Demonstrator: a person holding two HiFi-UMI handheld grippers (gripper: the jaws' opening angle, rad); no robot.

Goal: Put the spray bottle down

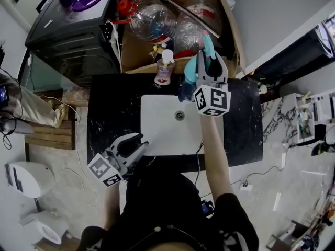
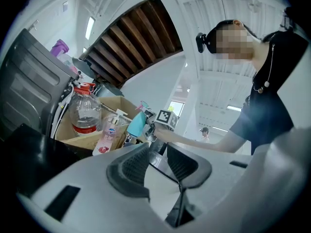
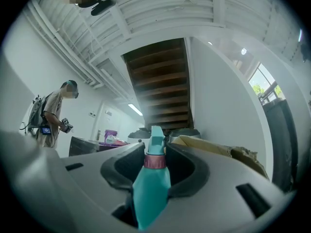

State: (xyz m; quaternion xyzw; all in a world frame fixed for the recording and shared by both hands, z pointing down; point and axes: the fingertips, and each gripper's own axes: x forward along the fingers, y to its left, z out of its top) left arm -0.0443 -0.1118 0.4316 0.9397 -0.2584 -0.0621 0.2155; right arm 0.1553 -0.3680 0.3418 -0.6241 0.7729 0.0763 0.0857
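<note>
A teal spray bottle [image 1: 191, 70] with a pink collar hangs over the back edge of the white sink [image 1: 159, 127], with my right gripper [image 1: 210, 61] shut on its neck. In the right gripper view the bottle [image 3: 151, 188] stands upright between the dark pads, its nozzle poking up above them. My left gripper [image 1: 137, 141] hovers at the sink's front left corner, jaws apart with nothing between them. From the left gripper view [image 2: 156, 152] I see the teal bottle [image 2: 137, 123] and the right gripper across the sink.
A pink pump soap bottle [image 1: 165, 69] stands on the black counter [image 1: 112, 109] behind the sink, just left of the spray bottle. Behind it sits a cardboard box [image 1: 137, 54] with large clear plastic bottles. A black appliance [image 1: 73, 33] stands at the back left.
</note>
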